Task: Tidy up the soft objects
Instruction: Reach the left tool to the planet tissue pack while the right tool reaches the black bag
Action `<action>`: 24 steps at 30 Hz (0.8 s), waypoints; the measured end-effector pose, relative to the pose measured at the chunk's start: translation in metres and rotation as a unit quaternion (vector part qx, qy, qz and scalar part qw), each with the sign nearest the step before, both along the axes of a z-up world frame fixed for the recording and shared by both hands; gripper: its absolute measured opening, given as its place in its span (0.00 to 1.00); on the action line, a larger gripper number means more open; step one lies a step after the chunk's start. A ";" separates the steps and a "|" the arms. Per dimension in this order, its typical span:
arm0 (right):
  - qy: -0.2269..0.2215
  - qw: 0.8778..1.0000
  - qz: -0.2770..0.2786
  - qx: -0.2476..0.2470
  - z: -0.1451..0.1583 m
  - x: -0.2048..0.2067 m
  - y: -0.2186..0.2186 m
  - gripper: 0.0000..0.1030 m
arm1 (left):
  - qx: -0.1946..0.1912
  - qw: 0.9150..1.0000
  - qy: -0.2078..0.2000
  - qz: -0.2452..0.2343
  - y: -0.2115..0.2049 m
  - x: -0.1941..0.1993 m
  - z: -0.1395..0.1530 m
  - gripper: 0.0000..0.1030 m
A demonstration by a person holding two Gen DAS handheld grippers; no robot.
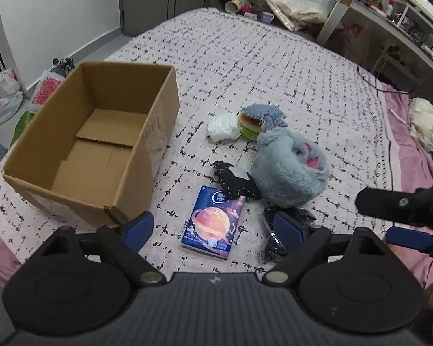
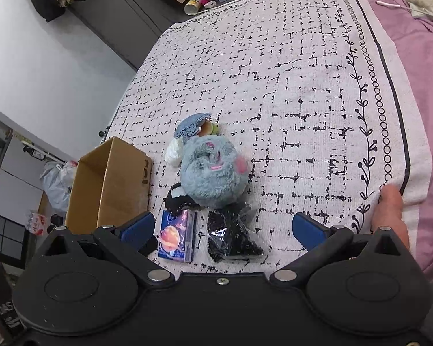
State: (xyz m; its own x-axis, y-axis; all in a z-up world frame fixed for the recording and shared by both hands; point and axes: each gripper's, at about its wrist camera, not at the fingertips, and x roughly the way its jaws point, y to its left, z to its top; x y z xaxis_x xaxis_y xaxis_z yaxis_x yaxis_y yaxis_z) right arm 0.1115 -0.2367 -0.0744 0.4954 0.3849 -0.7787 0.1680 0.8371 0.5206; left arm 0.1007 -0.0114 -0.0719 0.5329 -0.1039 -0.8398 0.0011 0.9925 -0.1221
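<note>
Tongs both spread wide, gripping nothing: left tongs (image 1: 213,227) hover over the tissue pack (image 1: 212,222), right tongs (image 2: 223,229) over the black bag (image 2: 231,235). Best bet: drop straight onto the pack, pinch its long sides, lift clear of the black plush (image 1: 236,181). Cardboard box (image 1: 158,106) on the bed (image 1: 274,66), left of the pile, holds nothing. Blue plush (image 1: 288,167) just beyond.
</note>
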 end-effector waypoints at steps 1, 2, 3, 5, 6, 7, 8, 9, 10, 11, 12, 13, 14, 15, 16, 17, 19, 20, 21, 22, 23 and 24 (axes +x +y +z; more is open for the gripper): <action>0.004 1.000 -0.002 0.002 -0.003 0.002 0.000 0.99 | -0.001 1.000 0.006 0.002 0.000 0.003 -0.004 0.87; 0.007 1.000 -0.002 0.006 -0.005 0.004 0.000 0.98 | -0.002 1.000 0.011 0.003 0.000 0.005 -0.008 0.87; 0.010 1.000 -0.001 0.009 -0.008 0.004 0.001 0.98 | -0.003 1.000 0.016 0.002 0.000 0.008 -0.011 0.86; 0.016 1.000 -0.002 0.011 -0.012 0.009 0.002 0.98 | 0.002 1.000 0.024 0.000 -0.003 0.013 -0.018 0.86; 0.018 1.000 -0.003 0.011 -0.014 0.010 0.002 0.98 | 0.005 1.000 0.027 -0.001 -0.004 0.015 -0.022 0.86; 0.020 1.000 -0.003 0.012 -0.016 0.012 0.002 0.98 | 0.006 0.999 0.031 0.000 -0.005 0.017 -0.025 0.86; 0.022 1.000 -0.005 0.013 -0.018 0.014 0.002 0.98 | 0.007 0.999 0.035 0.001 -0.006 0.020 -0.028 0.86; 0.024 1.000 -0.006 0.012 -0.019 0.015 0.003 0.98 | 0.008 0.999 0.040 0.003 -0.007 0.022 -0.032 0.86; 0.026 1.000 -0.007 0.011 -0.021 0.017 0.003 0.98 | 0.010 0.999 0.044 0.006 -0.008 0.025 -0.035 0.86; 0.029 0.999 -0.007 0.011 -0.023 0.019 0.004 0.98 | 0.013 0.999 0.050 0.008 -0.009 0.027 -0.039 0.86; 0.031 0.999 -0.006 0.012 -0.026 0.020 0.005 0.98 | 0.017 0.998 0.055 0.010 -0.010 0.029 -0.043 0.86; 0.036 0.999 -0.005 0.012 -0.028 0.023 0.006 0.98 | 0.020 0.998 0.059 0.011 -0.011 0.031 -0.045 0.86; 0.038 0.999 -0.005 0.012 -0.031 0.023 0.006 0.97 | 0.021 0.998 0.063 0.012 -0.012 0.033 -0.049 0.86; 0.041 0.999 -0.004 0.011 -0.033 0.025 0.007 0.97 | 0.023 0.997 0.068 0.014 -0.012 0.034 -0.052 0.86; 0.045 0.999 -0.002 0.010 -0.036 0.026 0.008 0.97 | 0.025 0.997 0.072 0.015 -0.013 0.036 -0.055 0.86; 0.048 0.999 -0.002 0.012 -0.038 0.028 0.009 0.97 | 0.027 0.997 0.077 0.018 -0.013 0.037 -0.058 0.86; 0.053 0.999 -0.001 0.012 -0.042 0.031 0.010 0.96 | 0.030 0.996 0.081 0.020 -0.013 0.039 -0.062 0.86; 0.056 0.998 0.000 0.012 -0.044 0.032 0.011 0.93 | 0.033 0.996 0.083 0.020 -0.013 0.040 -0.064 0.86; 0.059 0.998 0.001 0.013 -0.047 0.033 0.011 0.92 | 0.036 0.995 0.086 0.021 -0.013 0.041 -0.066 0.86; 0.062 0.998 0.003 0.013 -0.049 0.034 0.012 0.92 | 0.037 0.995 0.089 0.022 -0.014 0.042 -0.067 0.86; 0.064 0.998 0.005 0.012 -0.051 0.035 0.013 0.91 | 0.035 0.995 0.092 0.023 -0.013 0.043 -0.069 0.86; 0.066 0.998 0.006 0.010 -0.053 0.035 0.014 0.91 | 0.035 0.995 0.095 0.025 -0.013 0.044 -0.071 0.85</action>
